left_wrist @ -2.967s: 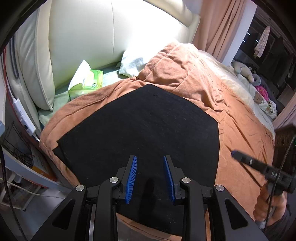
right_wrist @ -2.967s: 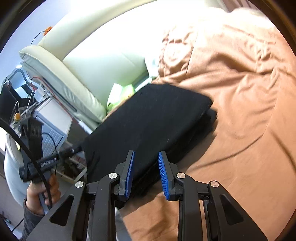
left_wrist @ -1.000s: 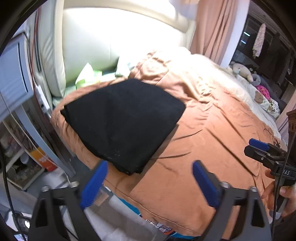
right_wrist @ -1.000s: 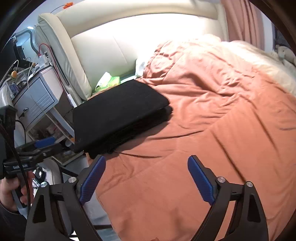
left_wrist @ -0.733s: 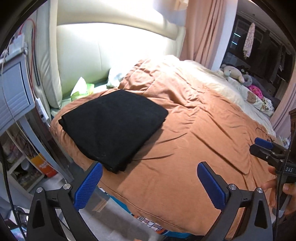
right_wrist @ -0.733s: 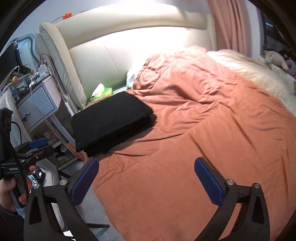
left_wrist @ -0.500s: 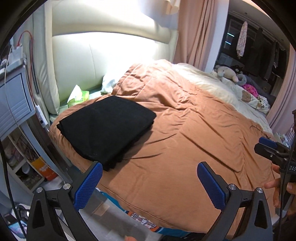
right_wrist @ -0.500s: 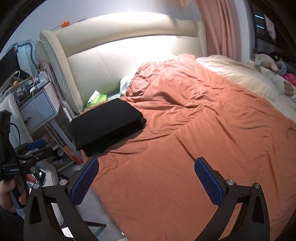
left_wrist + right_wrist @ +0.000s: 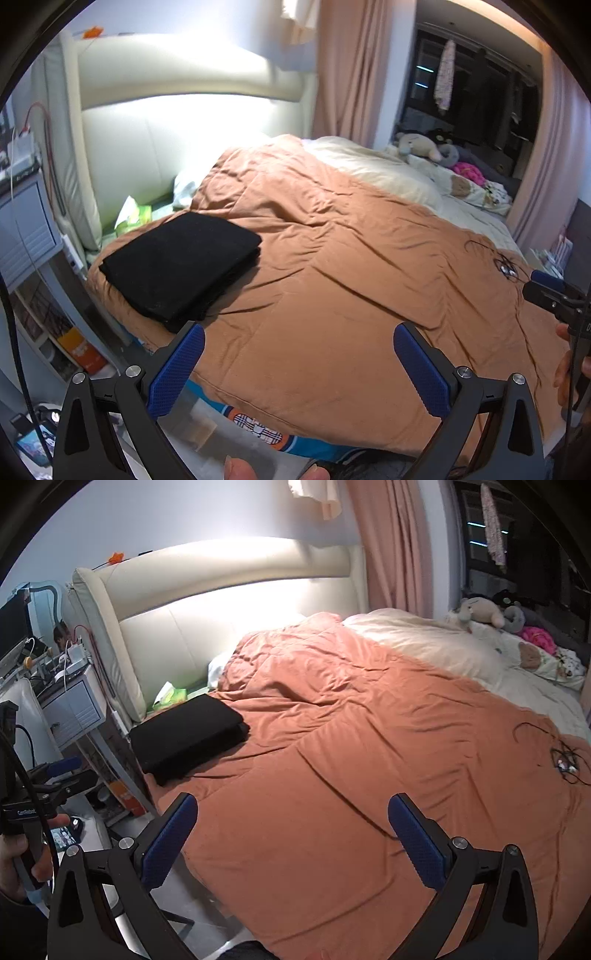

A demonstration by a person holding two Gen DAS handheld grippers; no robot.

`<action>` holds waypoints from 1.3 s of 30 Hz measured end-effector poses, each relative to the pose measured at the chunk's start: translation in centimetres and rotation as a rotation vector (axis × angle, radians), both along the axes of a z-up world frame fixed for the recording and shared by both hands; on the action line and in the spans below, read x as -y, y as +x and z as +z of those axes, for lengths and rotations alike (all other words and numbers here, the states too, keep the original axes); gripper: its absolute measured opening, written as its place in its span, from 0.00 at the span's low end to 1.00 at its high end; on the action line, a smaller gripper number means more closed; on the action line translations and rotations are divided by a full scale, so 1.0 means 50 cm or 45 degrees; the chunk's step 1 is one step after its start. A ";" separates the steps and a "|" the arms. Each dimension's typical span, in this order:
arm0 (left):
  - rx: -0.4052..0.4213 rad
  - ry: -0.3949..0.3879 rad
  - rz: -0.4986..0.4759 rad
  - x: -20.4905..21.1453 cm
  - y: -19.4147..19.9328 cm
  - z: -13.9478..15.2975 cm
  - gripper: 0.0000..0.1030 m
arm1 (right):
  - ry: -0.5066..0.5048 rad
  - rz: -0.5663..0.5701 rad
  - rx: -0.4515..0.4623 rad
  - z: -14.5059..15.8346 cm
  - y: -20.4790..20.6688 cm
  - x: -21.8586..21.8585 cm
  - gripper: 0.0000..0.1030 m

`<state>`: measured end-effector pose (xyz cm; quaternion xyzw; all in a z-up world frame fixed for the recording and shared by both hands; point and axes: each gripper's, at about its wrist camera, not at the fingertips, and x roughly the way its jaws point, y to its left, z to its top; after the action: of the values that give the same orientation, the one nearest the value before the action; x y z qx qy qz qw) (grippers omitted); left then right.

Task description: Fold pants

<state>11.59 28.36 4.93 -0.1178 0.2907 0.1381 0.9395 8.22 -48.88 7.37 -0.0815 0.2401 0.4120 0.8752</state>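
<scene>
The black pants (image 9: 177, 264) lie folded in a flat rectangular stack on the orange duvet (image 9: 351, 280), at the bed's near left corner by the headboard; the right wrist view shows the same pants (image 9: 186, 736) at left. My left gripper (image 9: 297, 363) hangs open off the bed's edge, well back from the stack, with nothing between its blue pads. My right gripper (image 9: 291, 834) is also wide open and empty, over the duvet's (image 9: 369, 775) near edge. Each view catches the other hand-held gripper at its border.
A cream padded headboard (image 9: 177, 122) and a green tissue pack (image 9: 135, 216) stand behind the pants. A bedside cabinet (image 9: 72, 709) with cables is at left. Soft toys (image 9: 419, 146) and a cream blanket lie at the far side. A black cable (image 9: 561, 757) rests on the duvet.
Both grippers opened wide and drew back and up from the pants, which now look smaller and farther off. The folded stack stayed where it lay on the bed.
</scene>
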 end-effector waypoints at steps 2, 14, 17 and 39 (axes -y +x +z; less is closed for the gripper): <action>0.019 0.014 -0.016 0.019 -0.011 0.006 1.00 | -0.009 -0.014 0.014 0.003 -0.017 0.021 1.00; 0.129 0.034 -0.127 0.131 -0.077 0.027 1.00 | -0.015 -0.152 0.113 0.017 -0.134 0.138 1.00; 0.145 0.058 -0.151 0.162 -0.091 0.024 1.00 | -0.004 -0.190 0.123 0.010 -0.156 0.160 1.00; 0.222 0.064 -0.345 0.335 -0.183 -0.020 1.00 | 0.087 -0.467 0.162 -0.081 -0.340 0.328 1.00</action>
<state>2.46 11.63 3.91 -0.0654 0.2176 0.0064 0.9738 -8.75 -65.28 3.30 -0.0325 0.1812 0.2477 0.9512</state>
